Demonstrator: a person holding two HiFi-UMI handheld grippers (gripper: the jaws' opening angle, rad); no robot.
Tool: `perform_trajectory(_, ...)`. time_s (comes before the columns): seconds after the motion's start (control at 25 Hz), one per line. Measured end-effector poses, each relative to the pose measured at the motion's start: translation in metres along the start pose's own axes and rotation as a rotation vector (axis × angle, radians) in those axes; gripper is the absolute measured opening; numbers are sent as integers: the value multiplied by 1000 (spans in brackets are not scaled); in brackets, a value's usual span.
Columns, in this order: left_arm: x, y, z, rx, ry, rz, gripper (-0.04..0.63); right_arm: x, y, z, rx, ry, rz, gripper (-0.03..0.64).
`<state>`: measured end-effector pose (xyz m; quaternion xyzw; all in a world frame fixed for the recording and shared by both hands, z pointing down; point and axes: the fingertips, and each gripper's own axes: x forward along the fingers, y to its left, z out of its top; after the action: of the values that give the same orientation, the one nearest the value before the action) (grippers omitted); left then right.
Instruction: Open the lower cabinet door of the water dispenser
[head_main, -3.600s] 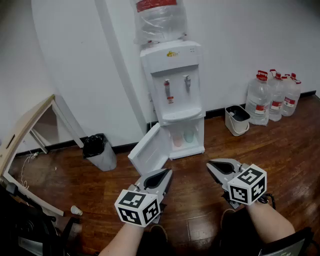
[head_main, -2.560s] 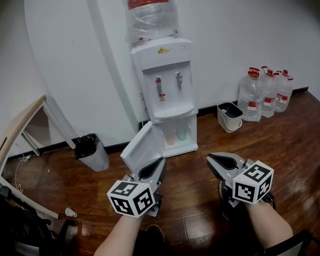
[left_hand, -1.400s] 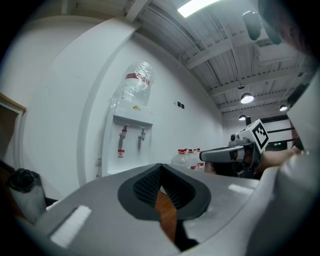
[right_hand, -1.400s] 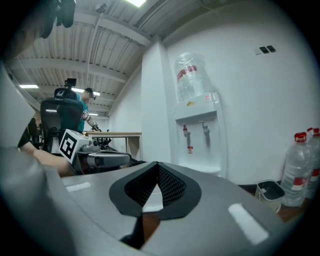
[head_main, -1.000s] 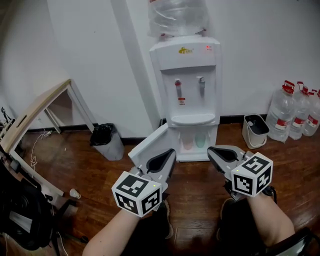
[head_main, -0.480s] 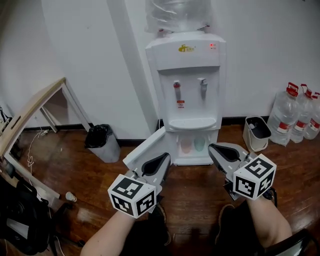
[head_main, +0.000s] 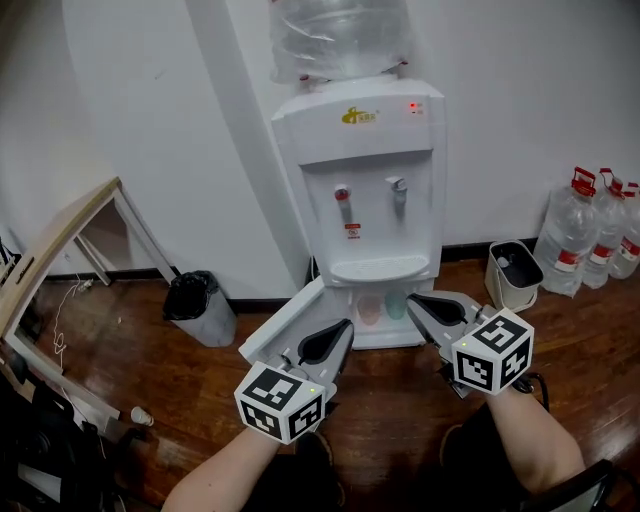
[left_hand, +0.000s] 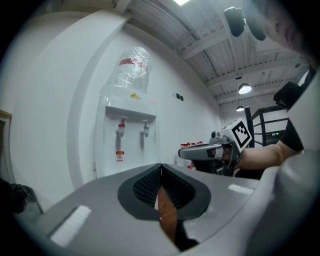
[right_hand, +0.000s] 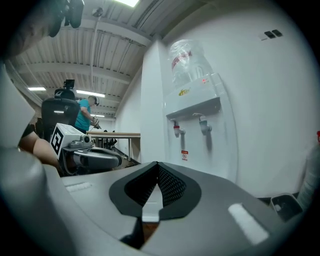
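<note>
The white water dispenser (head_main: 362, 190) stands against the wall, with a clear bottle (head_main: 338, 38) on top. Its lower cabinet door (head_main: 283, 325) is swung open to the left. Inside the cabinet are a pink cup (head_main: 371, 309) and a green cup (head_main: 396, 303). My left gripper (head_main: 344, 326) is shut and empty, just in front of the open door. My right gripper (head_main: 411, 298) is shut and empty, before the cabinet opening. The left gripper view shows the dispenser (left_hand: 131, 120) ahead of the shut left gripper (left_hand: 161, 165). In the right gripper view, the right gripper (right_hand: 157, 163) is shut too.
A black bin (head_main: 199, 306) sits left of the dispenser, and a tilted wooden table (head_main: 62, 247) stands further left. A white bucket (head_main: 510, 273) and several water jugs (head_main: 585, 232) stand on the right. A small cup (head_main: 140, 416) lies on the wooden floor.
Both grippers and the head view have come closer to the dispenser, which now looks larger. The cabinet door stays open. Both grippers stay shut.
</note>
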<state>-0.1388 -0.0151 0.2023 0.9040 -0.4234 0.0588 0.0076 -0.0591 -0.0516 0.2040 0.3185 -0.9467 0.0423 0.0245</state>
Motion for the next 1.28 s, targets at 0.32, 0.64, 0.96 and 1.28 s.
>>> perform_trajectory(0.32,13,42,9,-60,-94,46,0,18,-16,7,-7,10,-32,3)
perform_trajectory(0.64,33,46,3,-72,-76,7,0,16,-31,-6,89,52,-110,3)
perform_trajectory(0.96,71,44,9,-47,-97,-42,0,0,-42,-1,95,36,-132,3)
perform_trajectory(1.28,110,60,-7,-31,-9,37,0,1,-92,21,57,-23,-144,3)
